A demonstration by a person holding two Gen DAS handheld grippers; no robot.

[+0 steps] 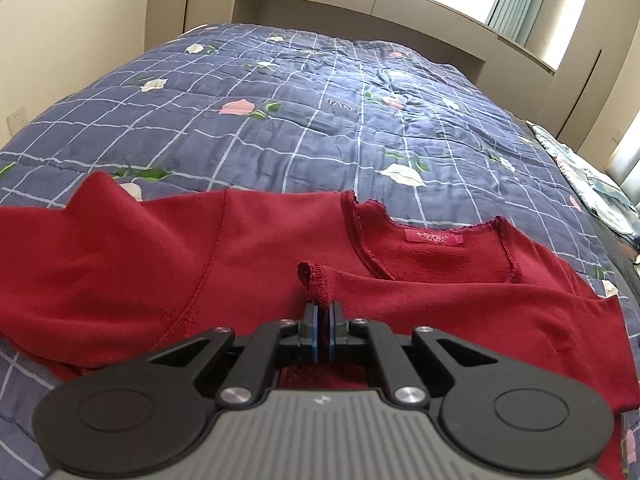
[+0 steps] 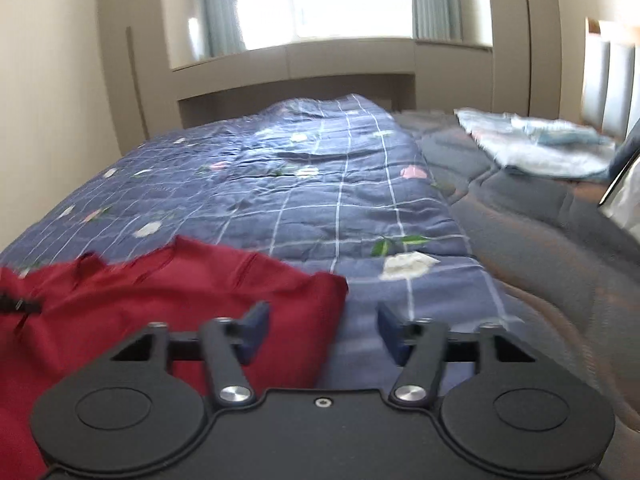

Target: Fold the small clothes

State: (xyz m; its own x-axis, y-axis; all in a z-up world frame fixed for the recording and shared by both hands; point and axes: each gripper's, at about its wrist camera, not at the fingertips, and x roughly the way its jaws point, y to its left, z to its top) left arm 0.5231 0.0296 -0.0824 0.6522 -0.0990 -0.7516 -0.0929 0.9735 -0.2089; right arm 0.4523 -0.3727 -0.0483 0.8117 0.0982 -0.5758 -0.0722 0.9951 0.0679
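A dark red knit top (image 1: 160, 264) lies spread on the bed, neckline away from me and its pink neck label (image 1: 434, 237) showing. One sleeve is folded across the body. My left gripper (image 1: 323, 312) is shut on that sleeve's cuff (image 1: 316, 280), which sticks up between the blue pads. In the right wrist view the red top (image 2: 160, 288) fills the lower left. My right gripper (image 2: 322, 320) hovers open over the top's right edge, left finger above the red cloth and right finger above the quilt. Nothing is pinched between its pads.
The bed is covered by a blue checked quilt (image 1: 320, 120) with flower prints. A grey blanket (image 2: 540, 240) lies along its right side, with a pile of pale folded cloth (image 2: 536, 144) at the far right. Beige built-in furniture (image 2: 296, 80) and a bright window stand beyond the bed.
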